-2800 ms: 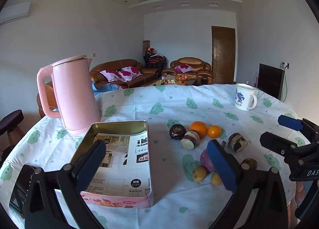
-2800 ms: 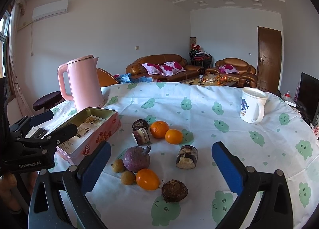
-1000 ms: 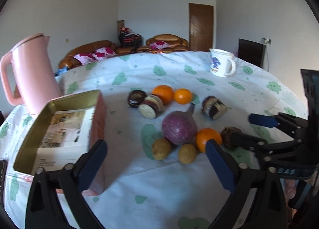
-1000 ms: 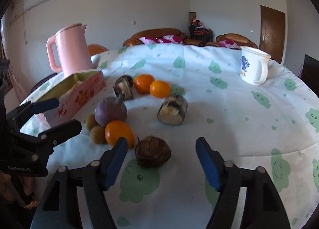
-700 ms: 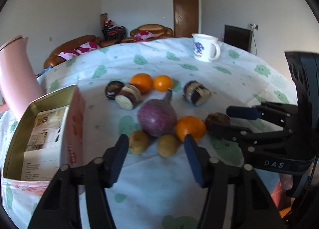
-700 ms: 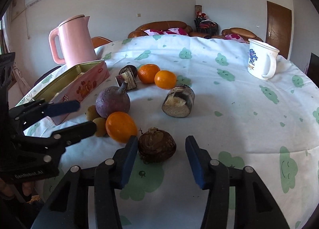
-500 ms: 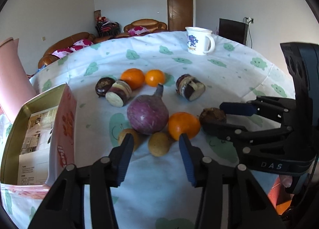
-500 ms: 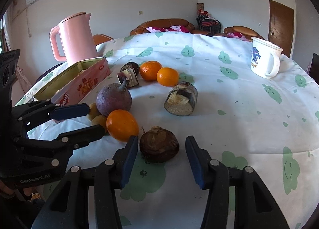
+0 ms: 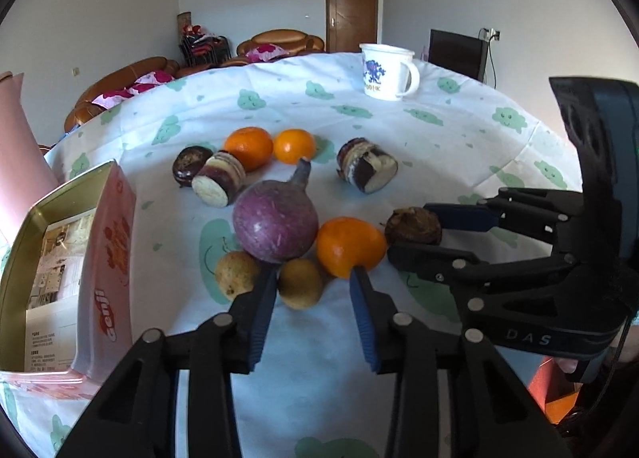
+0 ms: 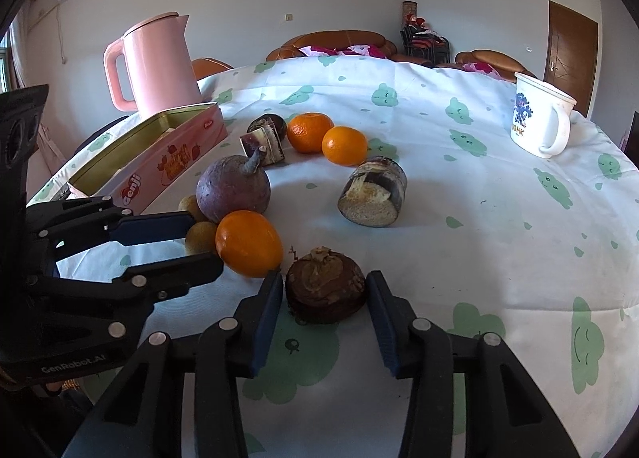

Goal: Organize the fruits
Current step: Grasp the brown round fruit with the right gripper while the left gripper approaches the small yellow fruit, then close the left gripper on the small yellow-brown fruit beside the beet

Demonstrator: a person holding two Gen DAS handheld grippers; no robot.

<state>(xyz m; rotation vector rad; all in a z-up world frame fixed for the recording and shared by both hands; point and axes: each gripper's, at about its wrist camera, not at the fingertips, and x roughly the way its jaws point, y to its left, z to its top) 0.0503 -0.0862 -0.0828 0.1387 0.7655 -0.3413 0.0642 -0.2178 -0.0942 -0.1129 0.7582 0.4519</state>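
Both claws stand part-open, the left claw bracketing a small brown fruit, the right claw a taro-like root; crowded neighbours may roll.

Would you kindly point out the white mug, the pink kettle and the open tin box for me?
white mug (image 10: 535, 122), right wrist view, on its printed side wall.
pink kettle (image 10: 159, 66), right wrist view, on its body.
open tin box (image 9: 108, 258), left wrist view, on its pink side wall.

Each wrist fisheye looks forward low and close over the table, the left view from the left, the right view from the right, both sharing the purple root cluster.
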